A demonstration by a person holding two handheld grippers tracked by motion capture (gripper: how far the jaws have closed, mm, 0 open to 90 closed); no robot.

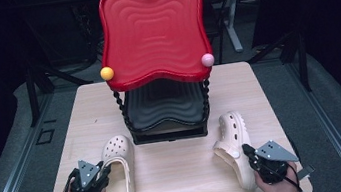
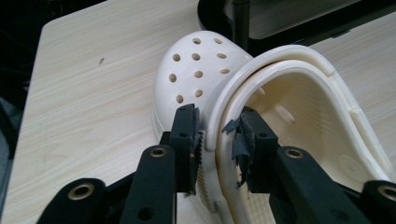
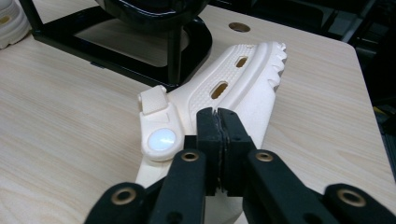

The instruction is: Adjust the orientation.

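Left gripper view has my left gripper [image 2: 217,140] pinching the left clog's [image 2: 201,74] side wall, right gripper [image 3: 217,140] clenched on nothing just above the right clog [image 3: 233,88], so next I reopen and grab it.

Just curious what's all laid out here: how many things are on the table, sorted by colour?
Cream clogs: 2, the left clog and the right clog
Red tray: 1, the upper tray
Black tray: 1, the lower tray
Yellow knob: 1
Pink knob: 1
Total: 6

Red-topped black rack [image 1: 155,42] stands on wooden table [image 1: 184,175]
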